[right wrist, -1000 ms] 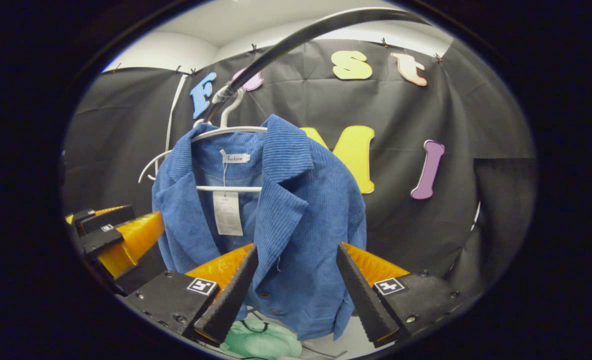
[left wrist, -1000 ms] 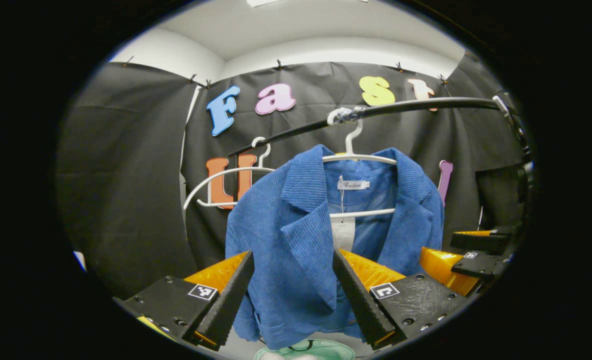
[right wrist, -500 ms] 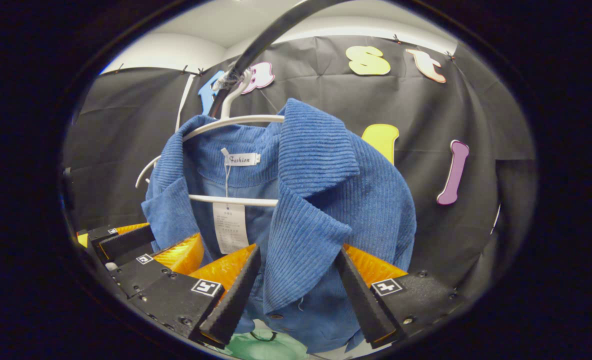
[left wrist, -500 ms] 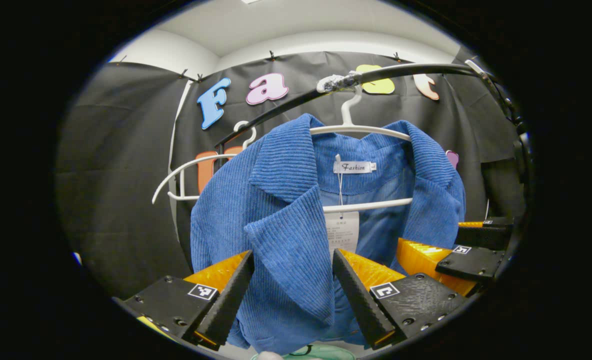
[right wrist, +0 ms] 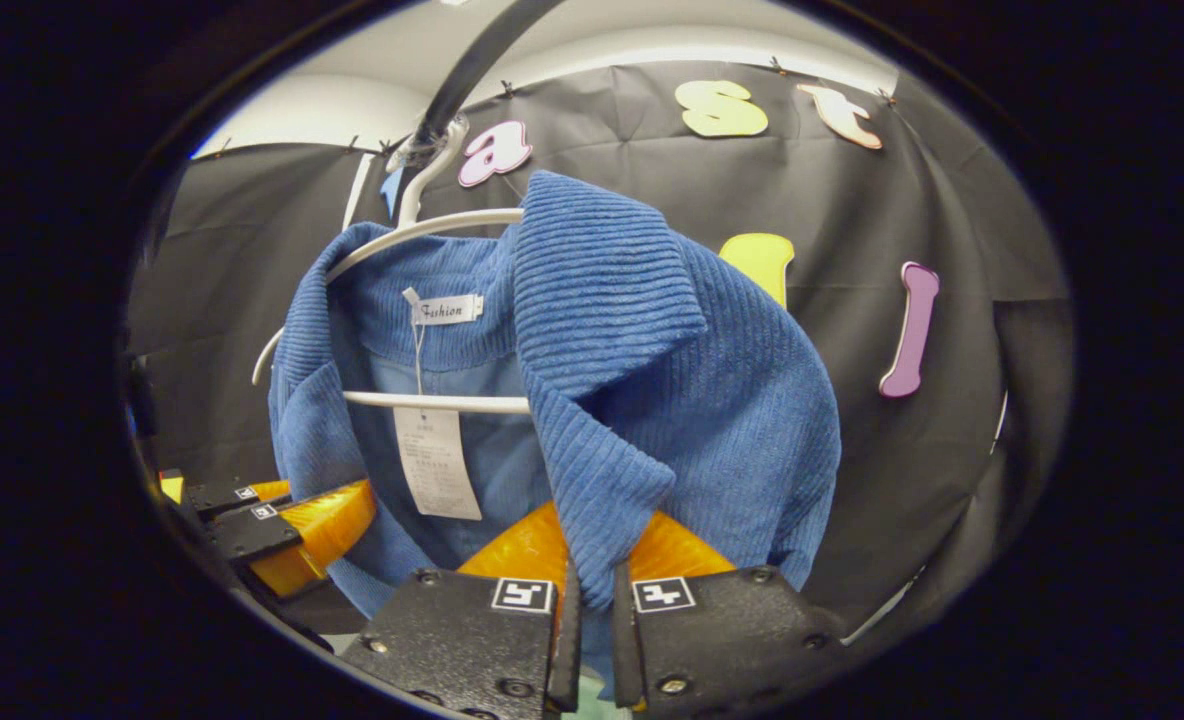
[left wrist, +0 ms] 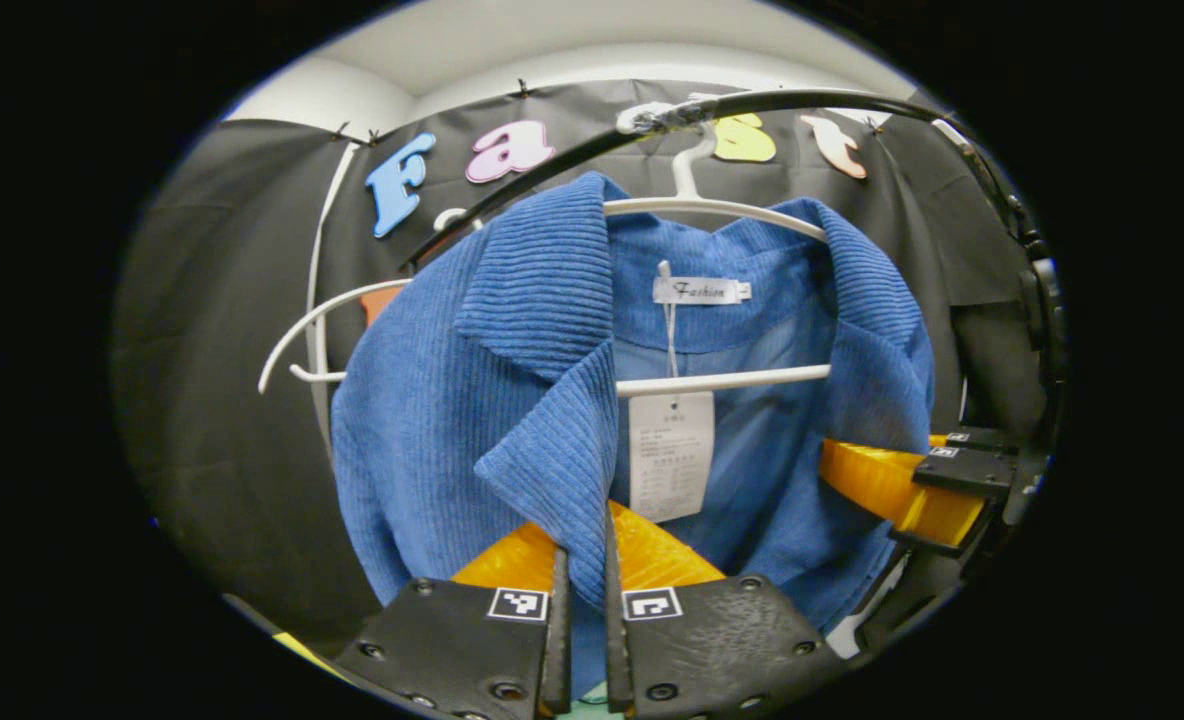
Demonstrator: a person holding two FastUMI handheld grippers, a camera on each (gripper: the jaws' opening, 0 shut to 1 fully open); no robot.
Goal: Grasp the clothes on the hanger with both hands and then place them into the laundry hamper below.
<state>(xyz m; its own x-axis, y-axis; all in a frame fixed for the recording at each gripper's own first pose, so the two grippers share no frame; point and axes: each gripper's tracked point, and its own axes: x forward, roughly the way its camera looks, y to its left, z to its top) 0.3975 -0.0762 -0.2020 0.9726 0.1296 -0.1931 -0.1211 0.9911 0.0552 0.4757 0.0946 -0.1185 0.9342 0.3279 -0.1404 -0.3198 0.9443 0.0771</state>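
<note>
Blue corduroy made up the jacket (left wrist: 432,400), which hung open-fronted on a white hanger (left wrist: 722,380) straight ahead of both pairs of jaws; the hanger's hook sat over a black rail (left wrist: 812,98) above them. In the left gripper view, the left gripper (left wrist: 582,600) had its jaws pressed together on the tip of one lapel, pinching the cloth between them; the right gripper (left wrist: 902,480) showed off to the side, reaching into the jacket's other front edge. In the right gripper view, the right gripper (right wrist: 592,610) likewise pinched the other lapel's point between nearly closed jaws; the left gripper (right wrist: 292,520) lay beside it at the jacket's far edge. A second white hanger (left wrist: 302,345) hung bare behind the jacket; a paper tag (left wrist: 670,455) dangled inside the collar, just above the jaws.
</note>
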